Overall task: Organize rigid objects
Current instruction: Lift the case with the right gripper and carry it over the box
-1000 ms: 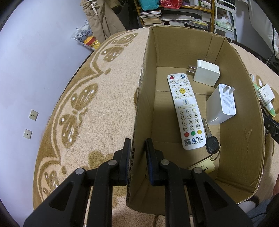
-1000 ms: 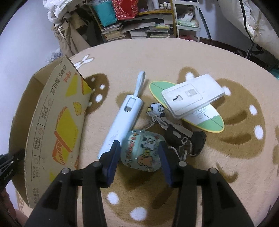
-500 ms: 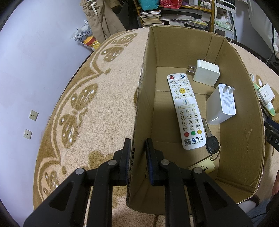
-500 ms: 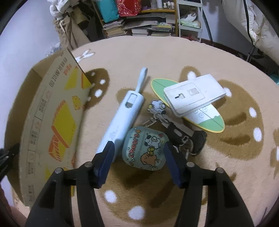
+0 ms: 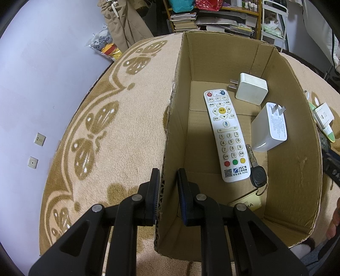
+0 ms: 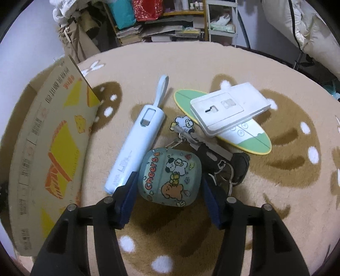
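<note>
My left gripper (image 5: 169,187) is shut on the near left wall of an open cardboard box (image 5: 176,106). Inside the box lie a white remote (image 5: 226,135), two white plug chargers (image 5: 251,91) (image 5: 271,129) and a black key (image 5: 257,174) with a tag. My right gripper (image 6: 167,191) stands open over the rug, its blue pads on either side of a green cartoon-printed case (image 6: 170,176) marked "Cheers". A light blue power bank (image 6: 138,144) lies just left of the case. Keys with a black fob (image 6: 240,167) lie to its right.
A white socket plate (image 6: 229,108) rests on a green oval remote (image 6: 250,138) behind the keys. The box's printed outer wall (image 6: 48,148) stands at the left of the right wrist view. Shelves with books (image 5: 212,19) are beyond the beige patterned rug (image 5: 95,127).
The right gripper's jaws have spread wider around the cartoon case, and the case now looks larger and closer. The left gripper and the box have not moved.
</note>
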Tool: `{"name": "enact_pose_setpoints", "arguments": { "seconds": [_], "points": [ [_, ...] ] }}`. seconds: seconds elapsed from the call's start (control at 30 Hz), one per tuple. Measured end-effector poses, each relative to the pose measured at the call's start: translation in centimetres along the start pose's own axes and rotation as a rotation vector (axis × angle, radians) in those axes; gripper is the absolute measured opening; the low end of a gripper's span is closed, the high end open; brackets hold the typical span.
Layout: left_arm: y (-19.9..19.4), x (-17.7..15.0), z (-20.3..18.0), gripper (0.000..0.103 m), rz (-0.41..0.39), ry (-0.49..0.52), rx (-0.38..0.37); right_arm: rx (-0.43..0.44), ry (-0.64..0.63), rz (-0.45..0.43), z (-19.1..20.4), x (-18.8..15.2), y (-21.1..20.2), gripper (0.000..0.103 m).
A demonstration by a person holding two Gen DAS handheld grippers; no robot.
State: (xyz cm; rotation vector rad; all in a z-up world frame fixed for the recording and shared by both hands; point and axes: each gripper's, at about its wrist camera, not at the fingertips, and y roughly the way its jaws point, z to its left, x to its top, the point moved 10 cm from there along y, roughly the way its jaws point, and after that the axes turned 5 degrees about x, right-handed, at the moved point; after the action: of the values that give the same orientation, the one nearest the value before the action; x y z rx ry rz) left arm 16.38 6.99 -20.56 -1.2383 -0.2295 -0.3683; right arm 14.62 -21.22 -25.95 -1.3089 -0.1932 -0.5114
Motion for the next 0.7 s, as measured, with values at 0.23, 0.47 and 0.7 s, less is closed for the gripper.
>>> {"name": "enact_pose_setpoints", "arguments": {
  "seconds": [0.23,0.47,0.7],
  "points": [
    [0.0,0.1,0.1,0.016,-0.002,0.005,0.004,0.075,0.027,-0.113,1.6,2.6,-4.7,0.061],
    [0.0,0.1,0.1,0.016,-0.002,0.007,0.006,0.154,-0.011,-0.183,5.1,4.8,-7.6,0.061],
    [-0.1,0.2,-0.1,0.016,-0.005,0.013,0.011,0.253,-0.063,-0.241,9.4,6.3,-10.6,0.061]
  ]
}}
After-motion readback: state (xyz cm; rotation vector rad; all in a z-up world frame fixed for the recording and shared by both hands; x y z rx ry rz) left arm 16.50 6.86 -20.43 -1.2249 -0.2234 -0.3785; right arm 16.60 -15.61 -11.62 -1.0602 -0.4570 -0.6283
